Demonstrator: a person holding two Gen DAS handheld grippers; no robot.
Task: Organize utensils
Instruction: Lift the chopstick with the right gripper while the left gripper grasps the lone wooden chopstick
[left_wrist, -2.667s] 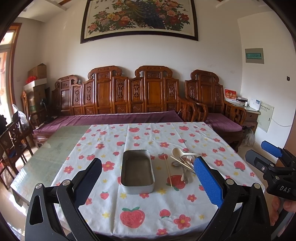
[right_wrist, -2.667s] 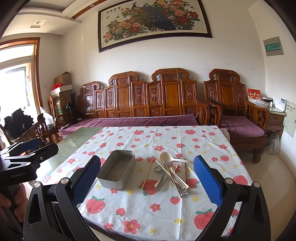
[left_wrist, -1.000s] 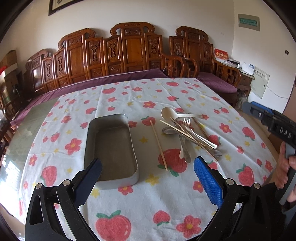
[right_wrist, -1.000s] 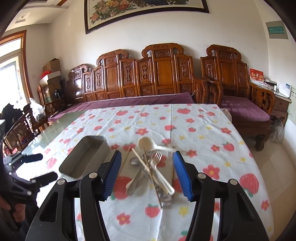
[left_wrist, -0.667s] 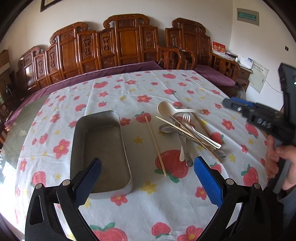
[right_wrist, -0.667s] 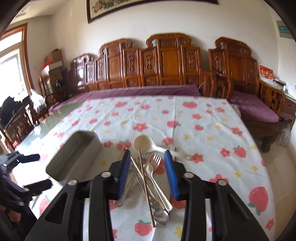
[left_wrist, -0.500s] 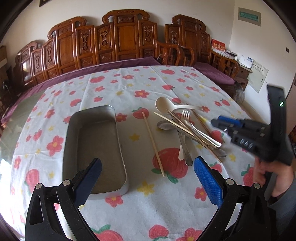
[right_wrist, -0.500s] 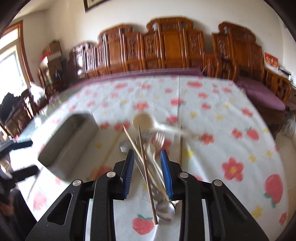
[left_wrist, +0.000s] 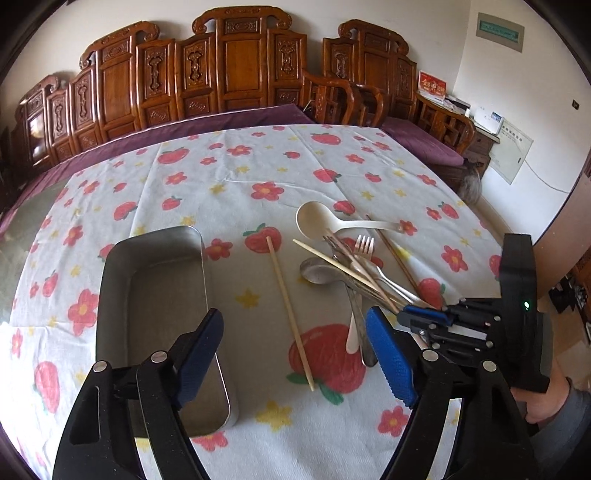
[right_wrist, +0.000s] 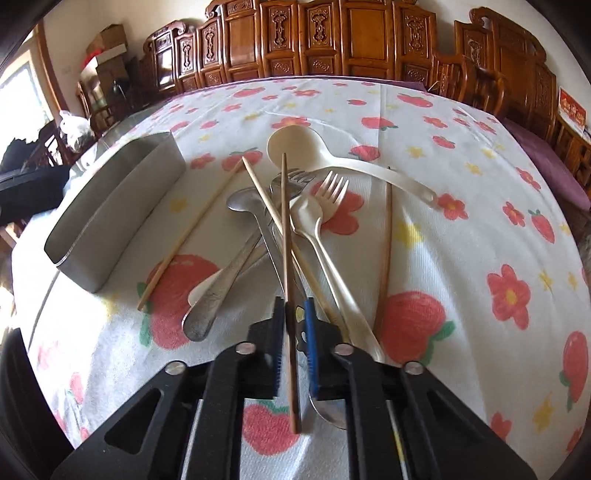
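Spoons, forks and chopsticks lie in a crossed pile (left_wrist: 354, 266) on the strawberry tablecloth. My right gripper (right_wrist: 294, 332) is down at the pile's near end, shut on a dark brown chopstick (right_wrist: 284, 221) that runs between its pads. In the left wrist view the right gripper (left_wrist: 404, 315) shows at the pile's near edge. An empty metal tray (left_wrist: 201, 258) (right_wrist: 110, 218) sits left of the pile. My left gripper (left_wrist: 293, 354) hovers above the cloth, its jaws closing. A lone pale chopstick (left_wrist: 286, 299) lies below the gap, untouched.
A white ladle-shaped spoon (right_wrist: 295, 147) and a white fork (right_wrist: 332, 192) top the pile, and a second brown chopstick (right_wrist: 386, 251) lies along its right side. A hand (left_wrist: 543, 406) holds the right gripper. Carved wooden benches (left_wrist: 240, 66) line the table's far side.
My right gripper came down onto the pile and its jaws closed around the brown chopstick. My left gripper moved forward and lower toward the tray and pale chopstick, and its jaws narrowed.
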